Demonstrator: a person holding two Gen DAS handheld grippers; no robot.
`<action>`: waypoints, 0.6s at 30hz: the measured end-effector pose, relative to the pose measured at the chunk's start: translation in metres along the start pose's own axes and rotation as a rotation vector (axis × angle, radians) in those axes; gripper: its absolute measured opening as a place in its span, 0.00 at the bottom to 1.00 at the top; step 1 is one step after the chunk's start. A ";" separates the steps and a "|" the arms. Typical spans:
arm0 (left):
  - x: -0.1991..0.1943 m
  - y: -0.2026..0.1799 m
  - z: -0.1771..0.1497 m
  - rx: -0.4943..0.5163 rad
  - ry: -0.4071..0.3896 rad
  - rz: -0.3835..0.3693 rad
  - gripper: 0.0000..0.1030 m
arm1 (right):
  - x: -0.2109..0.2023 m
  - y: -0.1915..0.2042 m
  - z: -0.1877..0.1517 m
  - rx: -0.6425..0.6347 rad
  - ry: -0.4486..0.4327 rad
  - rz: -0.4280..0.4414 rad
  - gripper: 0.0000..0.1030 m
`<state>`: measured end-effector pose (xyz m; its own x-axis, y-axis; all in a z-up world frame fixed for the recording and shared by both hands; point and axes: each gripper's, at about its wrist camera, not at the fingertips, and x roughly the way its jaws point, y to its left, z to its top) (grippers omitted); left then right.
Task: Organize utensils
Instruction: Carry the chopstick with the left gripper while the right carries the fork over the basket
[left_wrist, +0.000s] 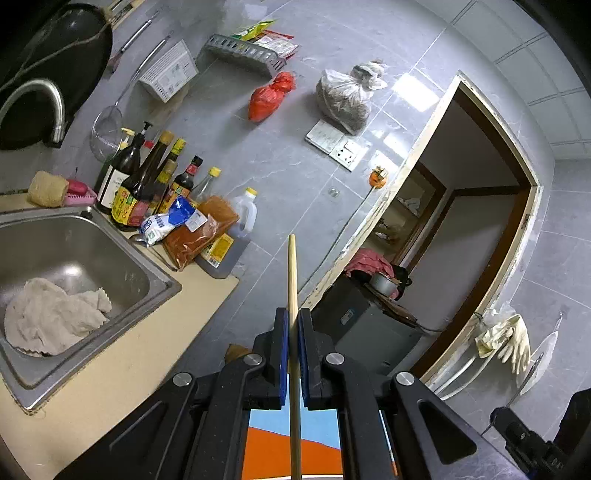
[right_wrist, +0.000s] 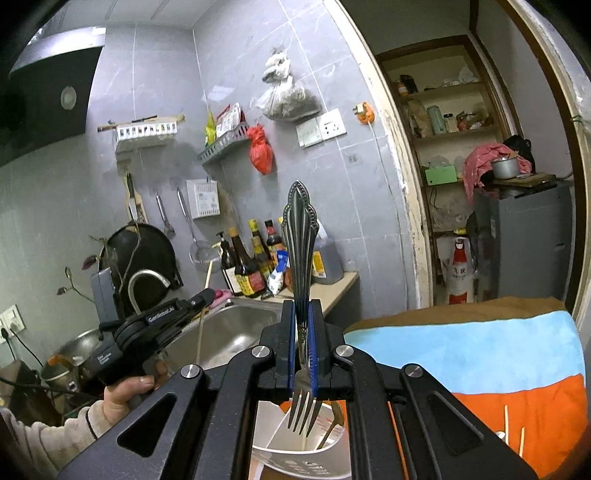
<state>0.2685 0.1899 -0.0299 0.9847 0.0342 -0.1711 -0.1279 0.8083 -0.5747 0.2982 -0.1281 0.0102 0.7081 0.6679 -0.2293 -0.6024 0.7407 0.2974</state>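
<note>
The right hand-held gripper (right_wrist: 303, 325) is clenching a fork (right_wrist: 301, 236), tines hanging down just above the white utensil cup (right_wrist: 295, 448), ornate handle pointing up. The left hand-held gripper (left_wrist: 293, 325) is gripping a wooden chopstick (left_wrist: 292, 280) upright, beside the sink (left_wrist: 74, 236).

Doing it well probably means centring the tines over the cup mouth and lowering before releasing, since a spoon (right_wrist: 332, 424) is already occupying it.

Only the right wrist view is showing the cup, loose chopsticks (right_wrist: 513, 432) lying on the striped cloth (right_wrist: 480, 369), and the person's hand (right_wrist: 127, 393); only the left view is showing the rag (left_wrist: 51, 317) lying in the sink.
</note>
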 end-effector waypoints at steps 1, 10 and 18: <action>0.000 0.002 -0.001 -0.003 0.000 -0.001 0.05 | 0.004 0.000 -0.003 0.001 0.008 -0.004 0.06; 0.004 -0.002 -0.017 0.053 0.004 0.010 0.05 | 0.025 -0.001 -0.028 0.019 0.056 -0.023 0.06; -0.003 -0.008 -0.021 0.136 0.026 0.022 0.05 | 0.035 0.003 -0.043 0.012 0.094 -0.021 0.06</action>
<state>0.2645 0.1713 -0.0416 0.9782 0.0393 -0.2038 -0.1305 0.8798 -0.4570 0.3054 -0.0996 -0.0367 0.6824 0.6565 -0.3215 -0.5827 0.7541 0.3030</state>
